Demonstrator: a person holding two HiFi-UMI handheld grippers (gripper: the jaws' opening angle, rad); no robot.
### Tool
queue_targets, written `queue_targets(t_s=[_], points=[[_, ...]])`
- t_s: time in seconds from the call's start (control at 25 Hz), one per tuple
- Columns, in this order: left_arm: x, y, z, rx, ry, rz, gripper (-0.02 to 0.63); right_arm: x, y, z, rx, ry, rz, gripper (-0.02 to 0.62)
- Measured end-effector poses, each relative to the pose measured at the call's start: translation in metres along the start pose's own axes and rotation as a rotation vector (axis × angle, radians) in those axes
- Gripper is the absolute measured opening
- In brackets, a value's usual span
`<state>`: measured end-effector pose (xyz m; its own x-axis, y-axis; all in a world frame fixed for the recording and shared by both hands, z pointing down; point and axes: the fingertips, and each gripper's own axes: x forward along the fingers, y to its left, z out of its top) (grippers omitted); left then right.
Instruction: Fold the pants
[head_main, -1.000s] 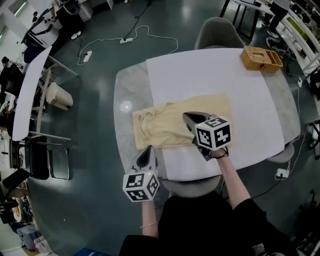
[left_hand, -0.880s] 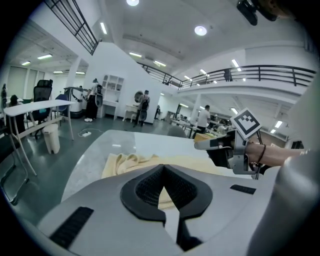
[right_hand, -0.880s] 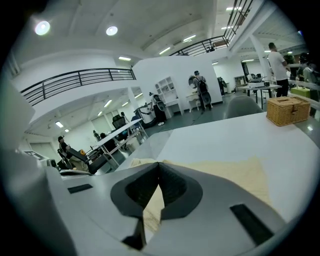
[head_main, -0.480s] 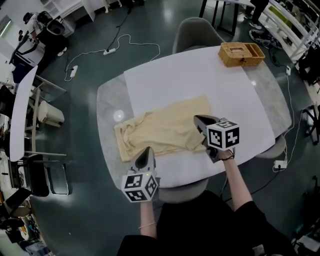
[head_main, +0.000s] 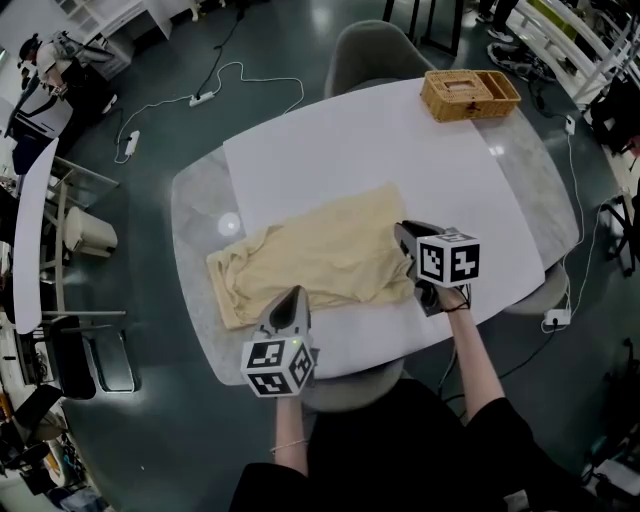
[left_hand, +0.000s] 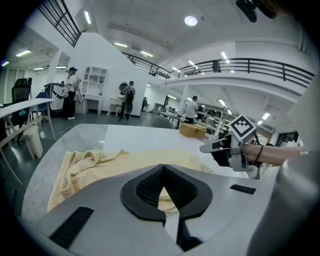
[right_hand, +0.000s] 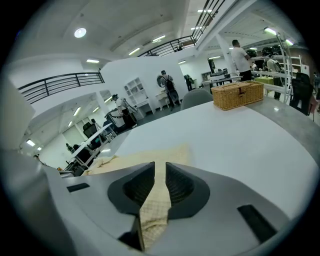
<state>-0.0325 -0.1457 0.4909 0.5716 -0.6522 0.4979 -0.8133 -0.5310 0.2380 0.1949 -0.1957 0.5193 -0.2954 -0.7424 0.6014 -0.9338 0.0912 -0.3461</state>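
The pants (head_main: 320, 255), pale yellow, are laid flat across the worktop (head_main: 195, 195). They are mostly spread on a white sheet (head_main: 400, 150) that covers the worktop's middle. At the head view's left, their end is bunched and rumpled on the bare grey stone.

The right gripper (head_main: 403, 232) is set at the opposite end of the pants. Its jaws are pressed together on a fold of the cloth. In the right gripper view a strip of the fabric is seen running between the jaws and down toward the camera.

The left gripper (head_main: 291, 296) is held at the near edge of the pants, close to the worktop's near side. Its jaws are closed with the tips touching. The cloth is seen only through the small gap behind the tips, and it is not seen to be pinched.

The two grippers are kept well apart. A wicker basket (head_main: 470, 94) is placed at the far right corner of the worktop, well apart from the pants.
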Motion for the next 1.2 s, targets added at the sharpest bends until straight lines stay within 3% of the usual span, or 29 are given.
queue_targets(t_s=[0.08, 0.28, 0.52, 0.96, 1.2], points=[[0.005, -0.002, 0.000, 0.003, 0.009, -0.006, 0.008, 0.004, -0.006, -0.003, 0.020, 0.013, -0.004, 0.090], [0.016, -0.007, -0.005, 0.004, 0.031, -0.010, 0.008, 0.016, -0.022, -0.015, 0.075, 0.051, -0.022, 0.186], [0.020, -0.002, -0.013, -0.013, 0.056, 0.005, 0.008, 0.033, -0.032, -0.029, 0.101, 0.113, -0.019, 0.233], [0.012, 0.002, -0.027, -0.048, 0.067, 0.037, 0.008, 0.046, -0.035, -0.051, 0.123, 0.220, -0.027, 0.232], [0.004, 0.003, -0.026, -0.057, 0.051, 0.065, 0.008, 0.045, -0.026, -0.046, 0.083, 0.219, -0.011, 0.075]])
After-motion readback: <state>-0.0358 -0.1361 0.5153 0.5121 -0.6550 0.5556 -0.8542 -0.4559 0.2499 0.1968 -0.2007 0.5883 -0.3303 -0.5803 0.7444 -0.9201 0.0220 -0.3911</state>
